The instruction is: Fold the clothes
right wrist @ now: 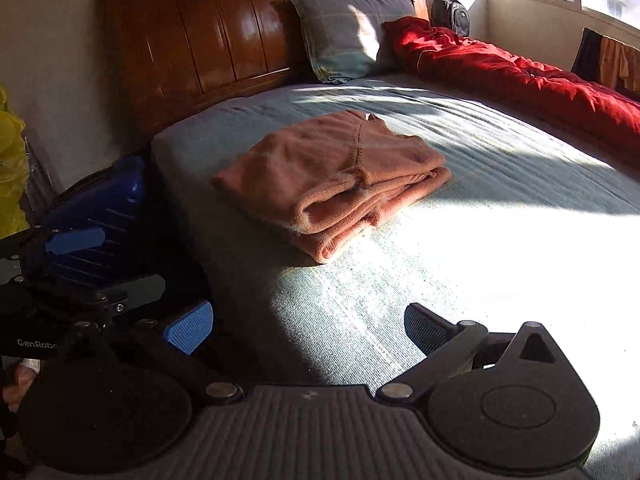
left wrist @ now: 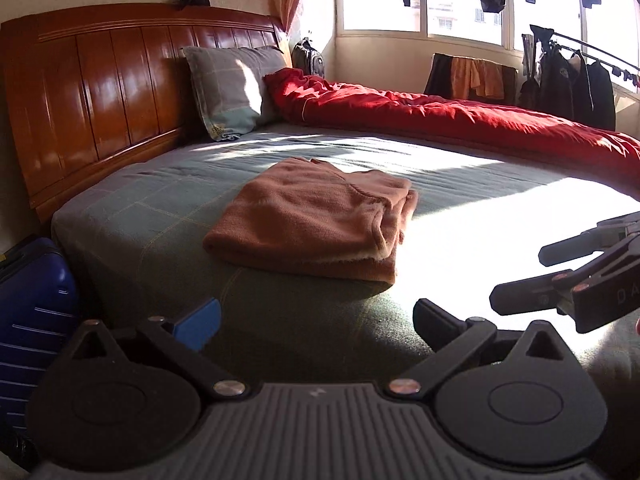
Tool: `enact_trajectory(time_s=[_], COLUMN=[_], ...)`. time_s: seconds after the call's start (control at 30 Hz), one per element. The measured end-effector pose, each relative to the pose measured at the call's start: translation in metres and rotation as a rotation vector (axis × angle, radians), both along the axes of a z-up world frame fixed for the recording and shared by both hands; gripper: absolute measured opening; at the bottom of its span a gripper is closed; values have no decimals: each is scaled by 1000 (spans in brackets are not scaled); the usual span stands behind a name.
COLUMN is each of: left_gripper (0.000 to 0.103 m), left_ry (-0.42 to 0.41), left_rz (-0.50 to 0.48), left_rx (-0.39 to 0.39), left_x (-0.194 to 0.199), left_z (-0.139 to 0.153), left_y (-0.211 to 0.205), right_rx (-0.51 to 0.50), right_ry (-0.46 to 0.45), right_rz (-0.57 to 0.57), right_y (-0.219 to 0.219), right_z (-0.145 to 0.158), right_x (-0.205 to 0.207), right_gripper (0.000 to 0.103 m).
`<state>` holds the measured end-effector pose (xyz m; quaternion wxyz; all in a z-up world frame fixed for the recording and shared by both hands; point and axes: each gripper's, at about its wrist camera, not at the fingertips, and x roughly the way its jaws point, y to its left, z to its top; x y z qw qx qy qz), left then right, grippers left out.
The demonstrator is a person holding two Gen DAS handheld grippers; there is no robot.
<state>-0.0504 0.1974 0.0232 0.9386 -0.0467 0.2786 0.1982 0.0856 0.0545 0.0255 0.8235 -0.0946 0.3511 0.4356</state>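
Observation:
A salmon-orange garment (left wrist: 316,220) lies folded in a thick, flat stack on the grey-blue bed sheet (left wrist: 160,208), near the bed's left side. The right wrist view shows the same garment (right wrist: 336,176) with its rolled edges facing me. My left gripper (left wrist: 316,320) is open wide with nothing between its fingers, held back from the garment near the bed's edge. My right gripper (right wrist: 306,328) is open and empty too, over the sunlit sheet (right wrist: 480,240). The right gripper (left wrist: 518,278) shows at the left view's right edge. The left gripper (right wrist: 134,260) shows at the right view's left edge.
A wooden headboard (left wrist: 100,92), a grey pillow (left wrist: 232,88) and a red duvet (left wrist: 460,116) along the far side border the bed. A blue suitcase (left wrist: 32,320) stands by the bed's left side. Clothes hang on a rack (left wrist: 568,80) by the window.

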Motion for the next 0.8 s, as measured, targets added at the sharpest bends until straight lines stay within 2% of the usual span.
enact_trajectory(time_s=[0.27, 0.47, 0.63, 0.8], left_gripper=[102, 102, 102, 102], left_ry=[-6, 28, 55, 44], left_rz=[33, 31, 45, 63], left_rx=[-27, -27, 10, -18], left_x=[-19, -19, -16, -16], left_z=[9, 14, 17, 20], left_y=[-29, -52, -69, -70], right_rx=[5, 13, 26, 36], right_ry=[-39, -83, -128, -139], right_rz=[-37, -37, -57, -72], right_y=[-32, -50, -61, -65], right_z=[13, 25, 32, 33], right_x=[-41, -65, -72, -68], right_gripper=[103, 103, 103, 103])
